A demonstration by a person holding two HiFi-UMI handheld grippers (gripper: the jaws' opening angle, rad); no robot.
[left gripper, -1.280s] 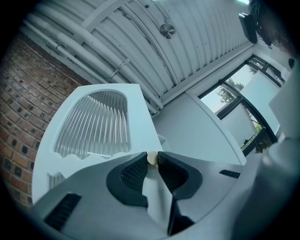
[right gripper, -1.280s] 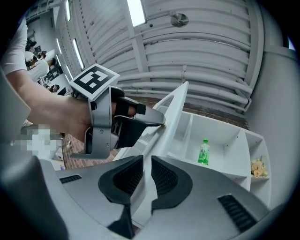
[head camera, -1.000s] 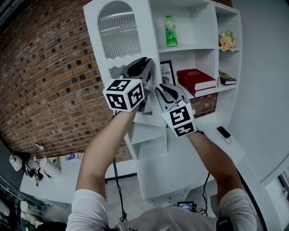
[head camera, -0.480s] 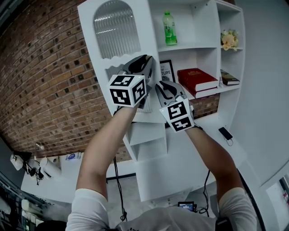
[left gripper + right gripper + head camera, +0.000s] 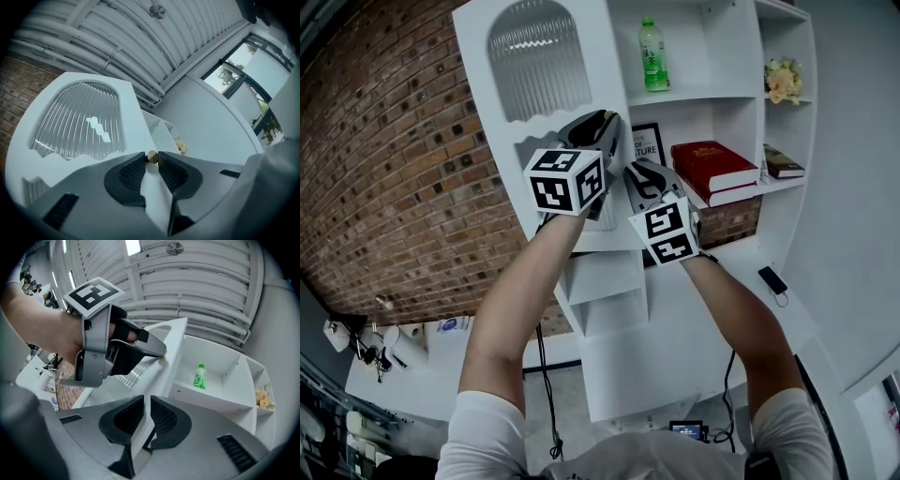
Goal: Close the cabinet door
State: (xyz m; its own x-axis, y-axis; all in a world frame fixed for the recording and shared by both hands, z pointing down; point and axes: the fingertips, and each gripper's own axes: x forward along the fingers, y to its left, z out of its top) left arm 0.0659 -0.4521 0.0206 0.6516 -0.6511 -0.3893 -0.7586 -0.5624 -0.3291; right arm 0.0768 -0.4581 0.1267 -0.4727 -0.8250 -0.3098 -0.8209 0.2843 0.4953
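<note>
The white cabinet door (image 5: 581, 66), with an arched ribbed-glass pane (image 5: 79, 124), stands ajar at the left of the shelf unit. My left gripper (image 5: 605, 127) is shut on the door's small brass knob (image 5: 152, 156), which sits between the fingertips (image 5: 138, 161). Lower on the same free edge, my right gripper (image 5: 639, 175) is shut on the door's edge (image 5: 143, 437), and the white panel runs between its pads (image 5: 161, 416). The right gripper view also shows the left gripper (image 5: 161, 354) on the knob.
Open shelves to the right hold a green bottle (image 5: 653, 58), a framed print (image 5: 649, 145), red books (image 5: 712, 167) and flowers (image 5: 784, 84). A phone (image 5: 772, 279) lies on the white counter. A brick wall (image 5: 394, 169) stands to the left.
Both grippers have shifted a little with the door. The door's face looks slightly broader and its top left corner sits further left in the head view.
</note>
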